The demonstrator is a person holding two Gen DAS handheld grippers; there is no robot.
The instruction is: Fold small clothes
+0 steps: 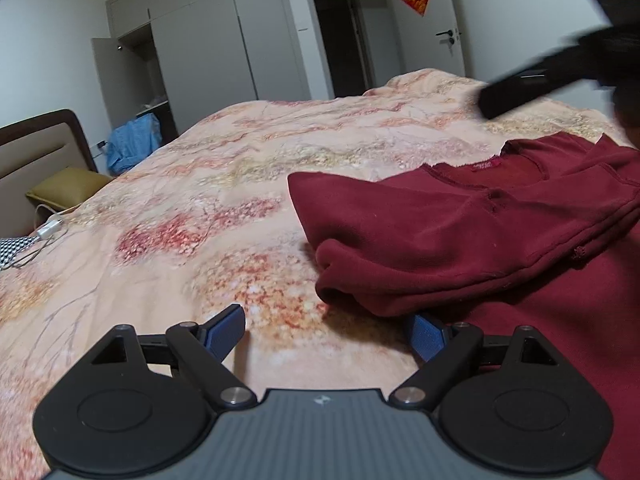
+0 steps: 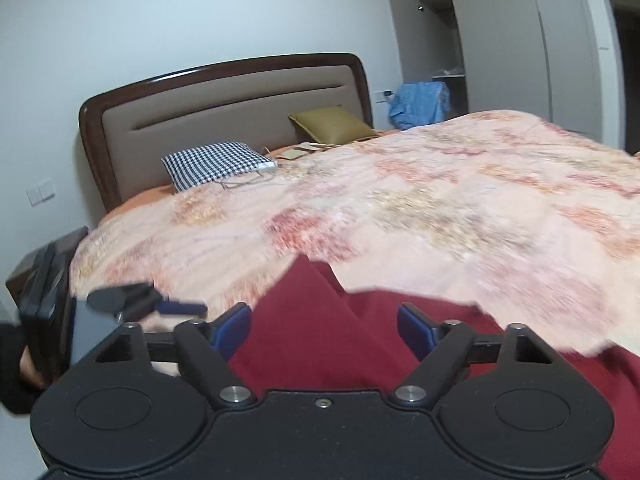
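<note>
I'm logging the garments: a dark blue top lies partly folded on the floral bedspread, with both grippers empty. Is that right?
Not quite: the top is dark red, not blue, as the left wrist view shows. It does lie partly folded on the floral bedspread, and the left gripper and right gripper are both open and empty.

The left wrist camera sits low and close over the flowery bedspread (image 1: 180, 208), looking toward the wardrobe (image 1: 208, 40), while the right wrist camera looks toward the headboard (image 2: 224, 120); both see the bedspread and the red top (image 1: 460, 240).
</note>
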